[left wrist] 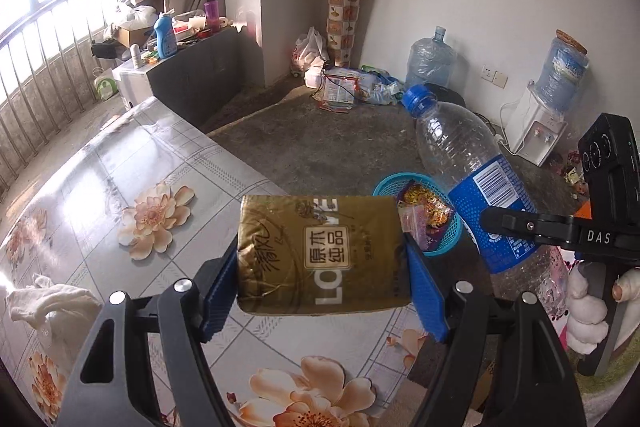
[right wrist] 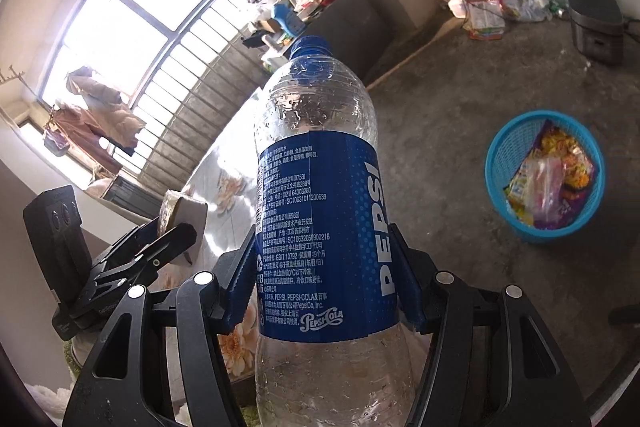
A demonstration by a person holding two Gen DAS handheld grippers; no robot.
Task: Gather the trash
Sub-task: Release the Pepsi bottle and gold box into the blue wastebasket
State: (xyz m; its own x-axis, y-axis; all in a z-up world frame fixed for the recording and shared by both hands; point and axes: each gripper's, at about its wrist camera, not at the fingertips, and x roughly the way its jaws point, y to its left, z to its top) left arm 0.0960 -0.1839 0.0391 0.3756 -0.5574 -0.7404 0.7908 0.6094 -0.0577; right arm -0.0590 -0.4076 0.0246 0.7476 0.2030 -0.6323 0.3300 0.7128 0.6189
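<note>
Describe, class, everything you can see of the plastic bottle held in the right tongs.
The plastic bottle is clear, ribbed and looks empty, with droplets inside, a blue screw cap on, and a blue Pepsi label around its middle. The right tongs clamp it at the label, blue pads on both sides. It is held in the air, cap pointing away from the camera.

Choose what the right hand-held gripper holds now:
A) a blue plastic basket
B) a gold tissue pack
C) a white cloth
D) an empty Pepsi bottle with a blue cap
D: the blue pads of the right hand-held gripper press on the label of the empty Pepsi bottle; the gold tissue pack sits in the left hand-held gripper.
</note>
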